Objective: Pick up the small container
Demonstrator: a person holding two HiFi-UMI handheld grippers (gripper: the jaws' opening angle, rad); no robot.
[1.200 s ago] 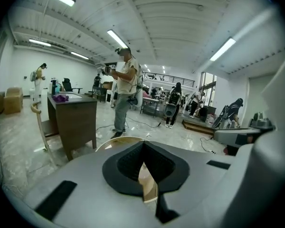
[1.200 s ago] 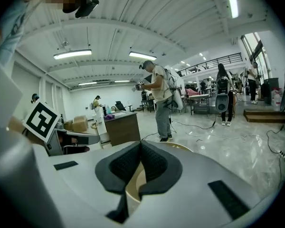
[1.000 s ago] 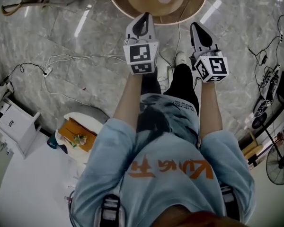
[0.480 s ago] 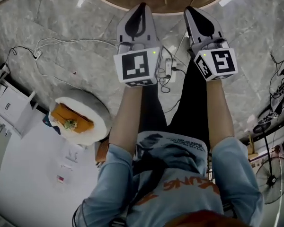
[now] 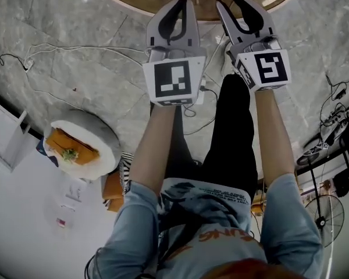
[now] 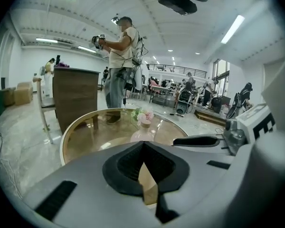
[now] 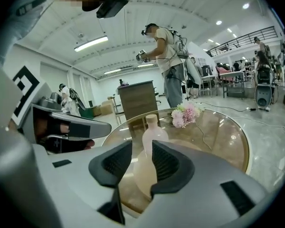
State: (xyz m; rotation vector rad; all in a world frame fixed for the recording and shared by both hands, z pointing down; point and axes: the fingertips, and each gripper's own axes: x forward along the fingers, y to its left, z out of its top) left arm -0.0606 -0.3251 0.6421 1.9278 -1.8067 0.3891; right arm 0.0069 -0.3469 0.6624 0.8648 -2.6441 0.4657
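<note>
The left claw (image 6: 142,145) was closed tip to tip, with nothing in it. The right claw (image 7: 142,152) was opening. Its pads stood apart and gripped nothing, though the small container (image 7: 152,133) — a pale pink bottle — showed through the gap. The bottle stood upright on the round glass desk (image 7: 223,137), beyond both claws and near a bunch of pink flowers (image 7: 186,113). A person (image 7: 168,65) stood past the desk.
</note>
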